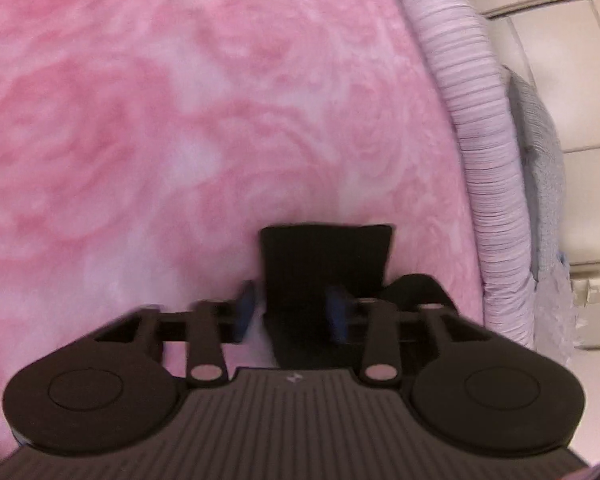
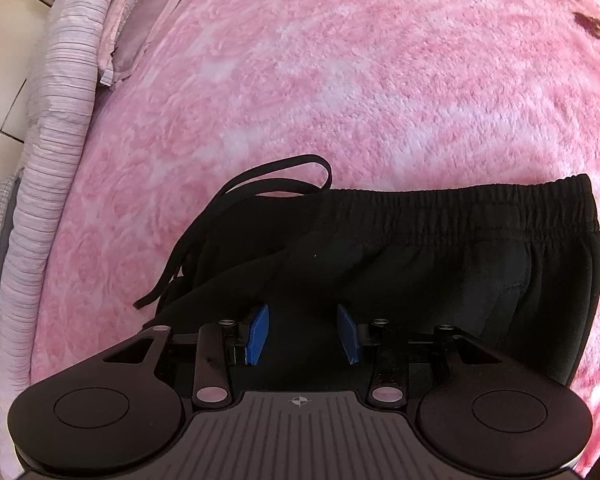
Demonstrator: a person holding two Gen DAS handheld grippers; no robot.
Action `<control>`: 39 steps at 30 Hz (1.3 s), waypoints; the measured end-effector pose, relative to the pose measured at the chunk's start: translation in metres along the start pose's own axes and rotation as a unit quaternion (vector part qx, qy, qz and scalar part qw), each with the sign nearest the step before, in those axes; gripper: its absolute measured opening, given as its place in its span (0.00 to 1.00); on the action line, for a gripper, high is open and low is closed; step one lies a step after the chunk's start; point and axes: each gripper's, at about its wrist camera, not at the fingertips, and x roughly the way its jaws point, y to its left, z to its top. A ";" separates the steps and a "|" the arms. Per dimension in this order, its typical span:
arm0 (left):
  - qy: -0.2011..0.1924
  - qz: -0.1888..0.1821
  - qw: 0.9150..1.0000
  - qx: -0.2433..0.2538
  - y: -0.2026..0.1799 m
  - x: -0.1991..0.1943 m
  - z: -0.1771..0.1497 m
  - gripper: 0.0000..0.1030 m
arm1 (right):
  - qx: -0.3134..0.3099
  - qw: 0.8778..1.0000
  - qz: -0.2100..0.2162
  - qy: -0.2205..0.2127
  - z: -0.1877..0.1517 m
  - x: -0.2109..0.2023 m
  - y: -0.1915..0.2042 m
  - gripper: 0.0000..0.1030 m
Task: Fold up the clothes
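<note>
We see the left tongs (image 1: 290, 312) part-open around a black cloth corner (image 1: 324, 264), the right tongs (image 2: 302, 334) wide over black shorts (image 2: 440, 248), waistband far, near the pink blanket's (image 2: 340, 80) front edge.

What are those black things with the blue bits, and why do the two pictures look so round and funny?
They are grabbers, like big tweezers, and a person holds one in each hand. Each has a tiny camera with a round lens that bends the picture. One picture looks along the left gripper; black cloth sits between its blue pads, though I can't tell if it is pinched. The other looks along the right gripper, open over black shorts with a loose drawstring. Everything lies on a fluffy pink blanket.
</note>
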 end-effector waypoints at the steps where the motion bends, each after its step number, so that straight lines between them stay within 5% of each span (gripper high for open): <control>1: -0.009 -0.007 0.999 0.031 -0.010 -0.001 0.004 0.10 | -0.001 1.000 -0.003 -0.001 -0.001 0.000 0.001 0.41; 3: -0.061 -0.025 0.991 0.117 -0.035 -0.023 0.017 0.09 | -0.002 1.000 -0.008 -0.004 -0.003 -0.001 0.003 0.41; 6: -0.165 -0.047 0.962 0.211 -0.058 -0.072 0.046 0.08 | -0.004 1.000 -0.011 -0.008 -0.007 -0.003 0.009 0.41; 8: -0.224 -0.031 0.944 0.241 -0.053 -0.102 0.070 0.08 | -0.010 1.000 -0.010 -0.008 -0.011 -0.003 0.013 0.41; 10: -0.231 0.017 0.936 0.266 -0.032 -0.116 0.094 0.08 | -0.017 1.000 -0.009 -0.007 -0.016 -0.003 0.019 0.41; 15: -0.102 0.203 0.941 0.250 0.058 -0.093 0.115 0.14 | -0.032 0.999 -0.008 0.001 -0.032 -0.004 0.025 0.41; 17: -0.115 0.217 0.940 0.237 0.072 -0.101 0.108 0.21 | -0.041 0.999 -0.008 0.003 -0.037 -0.007 0.027 0.41; 22: -0.170 0.256 0.933 0.188 0.067 -0.130 0.095 0.18 | -0.106 0.994 -0.013 0.002 -0.038 -0.025 0.030 0.41; 24: -0.170 0.229 0.940 0.188 0.059 -0.146 0.087 0.18 | -0.137 0.991 -0.016 -0.002 -0.035 -0.032 0.029 0.41; 26: -0.119 0.196 0.947 0.227 0.036 -0.146 0.064 0.18 | -0.165 0.986 -0.017 -0.003 -0.030 -0.037 0.027 0.41; 33: 0.050 0.095 0.945 0.310 -0.054 -0.103 -0.063 0.18 | -0.206 0.979 -0.002 0.003 0.020 -0.036 0.007 0.41; 39: 0.098 0.042 0.945 0.311 -0.105 -0.081 -0.174 0.18 | -0.235 0.971 0.040 0.018 0.090 -0.022 -0.011 0.41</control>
